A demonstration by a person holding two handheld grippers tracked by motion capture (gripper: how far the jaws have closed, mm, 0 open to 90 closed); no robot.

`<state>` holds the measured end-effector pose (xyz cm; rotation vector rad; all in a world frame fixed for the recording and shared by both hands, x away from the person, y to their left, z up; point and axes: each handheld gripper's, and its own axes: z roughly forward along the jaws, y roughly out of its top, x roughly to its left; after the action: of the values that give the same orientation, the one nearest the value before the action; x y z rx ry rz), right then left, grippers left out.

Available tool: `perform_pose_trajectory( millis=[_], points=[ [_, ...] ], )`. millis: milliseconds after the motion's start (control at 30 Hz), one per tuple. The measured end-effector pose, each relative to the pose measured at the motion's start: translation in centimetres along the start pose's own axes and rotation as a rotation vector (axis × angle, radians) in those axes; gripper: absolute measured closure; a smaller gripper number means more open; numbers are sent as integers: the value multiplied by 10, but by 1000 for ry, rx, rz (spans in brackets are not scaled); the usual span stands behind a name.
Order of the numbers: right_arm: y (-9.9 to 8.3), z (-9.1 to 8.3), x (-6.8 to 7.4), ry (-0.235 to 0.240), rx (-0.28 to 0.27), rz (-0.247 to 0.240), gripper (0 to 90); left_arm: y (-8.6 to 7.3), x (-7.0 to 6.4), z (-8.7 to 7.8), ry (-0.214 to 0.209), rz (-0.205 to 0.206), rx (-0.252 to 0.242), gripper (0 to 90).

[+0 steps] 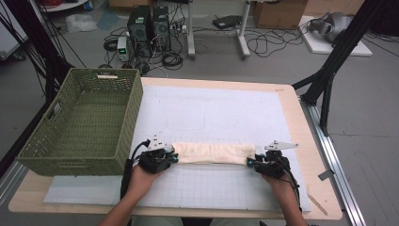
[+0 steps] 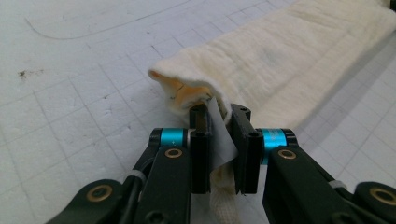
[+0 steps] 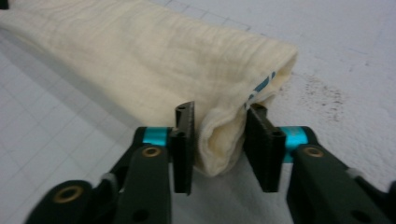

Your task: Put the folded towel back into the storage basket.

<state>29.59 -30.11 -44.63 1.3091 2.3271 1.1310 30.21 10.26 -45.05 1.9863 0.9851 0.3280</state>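
A cream towel (image 1: 214, 153), folded into a long narrow strip, lies across the white gridded mat (image 1: 211, 108) near the front of the table. My left gripper (image 1: 175, 157) is at its left end. In the left gripper view the jaws (image 2: 219, 121) are shut on a thin corner of the towel (image 2: 289, 60) and a white tag. My right gripper (image 1: 251, 161) is at the towel's right end. In the right gripper view its jaws (image 3: 219, 116) press on a thick fold of the towel (image 3: 140, 60), which fills the gap between them.
A green wicker basket (image 1: 84, 122) stands on the table's left side, its near right corner close to my left gripper. The wooden table edge (image 1: 320, 188) runs along the right. Cables, computer boxes and a black frame are on the floor beyond.
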Motion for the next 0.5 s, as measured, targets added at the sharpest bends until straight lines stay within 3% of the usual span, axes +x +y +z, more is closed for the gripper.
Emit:
perform_pose_trajectory(
  millis=[67,233,500],
  points=[
    [1,0,4,4,5,-22,780,0,-1,0,7,8,3,800],
    [2,-1,10,-22,16,-74,802,1,-1,-1,7,14,2,811],
    [7,-6,11,-40,-5,-84,807,11,2,-13,-6,-2,-65,815]
  ],
)
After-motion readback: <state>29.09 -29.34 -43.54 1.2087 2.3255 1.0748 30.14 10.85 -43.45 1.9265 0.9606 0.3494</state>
